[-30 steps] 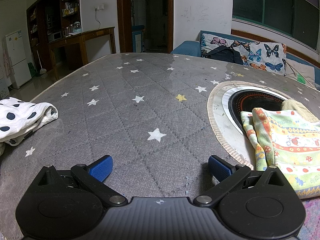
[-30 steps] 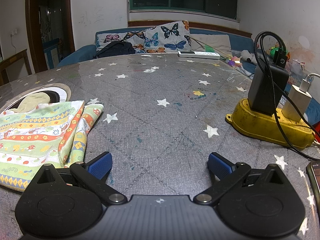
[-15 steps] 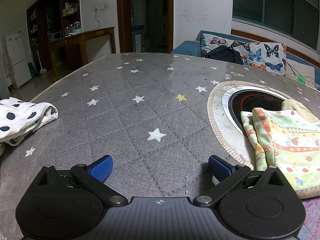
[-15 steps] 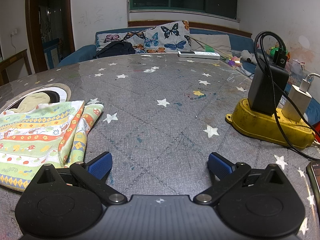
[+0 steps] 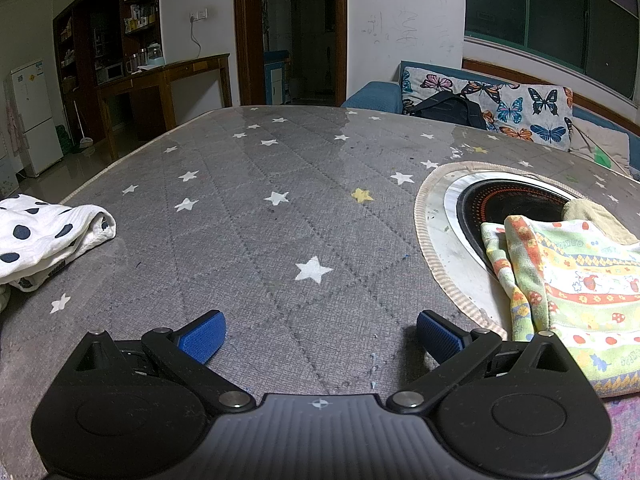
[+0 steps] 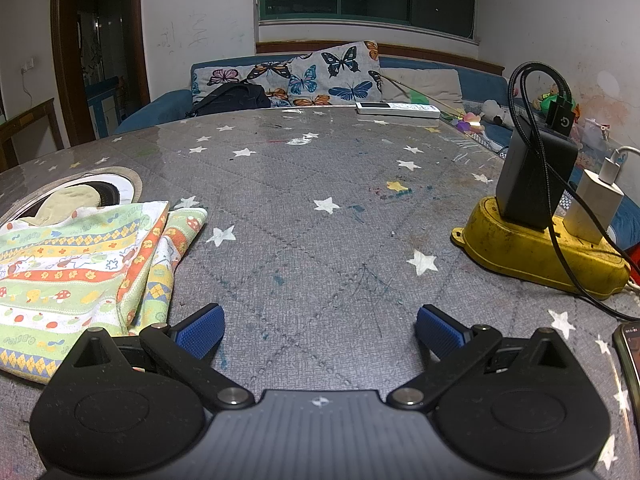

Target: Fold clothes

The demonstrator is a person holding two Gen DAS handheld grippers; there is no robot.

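Note:
A folded garment with green, yellow and orange stripes and mushroom prints [image 5: 576,280] lies on the grey star-patterned table, right of my left gripper [image 5: 320,336]. It also shows in the right wrist view [image 6: 80,264], left of my right gripper [image 6: 320,330]. A beige cloth [image 5: 592,216] lies behind it over a round black cooktop [image 5: 508,204]. A white garment with dark dots [image 5: 44,236] lies at the left table edge. Both grippers are open and empty, low over the table.
A yellow power strip [image 6: 544,252] with a black adapter, a white charger and cables stands at the right. A phone [image 6: 630,356] lies at the right edge. A white remote [image 6: 398,109] lies at the far edge. A sofa with butterfly cushions stands behind the table.

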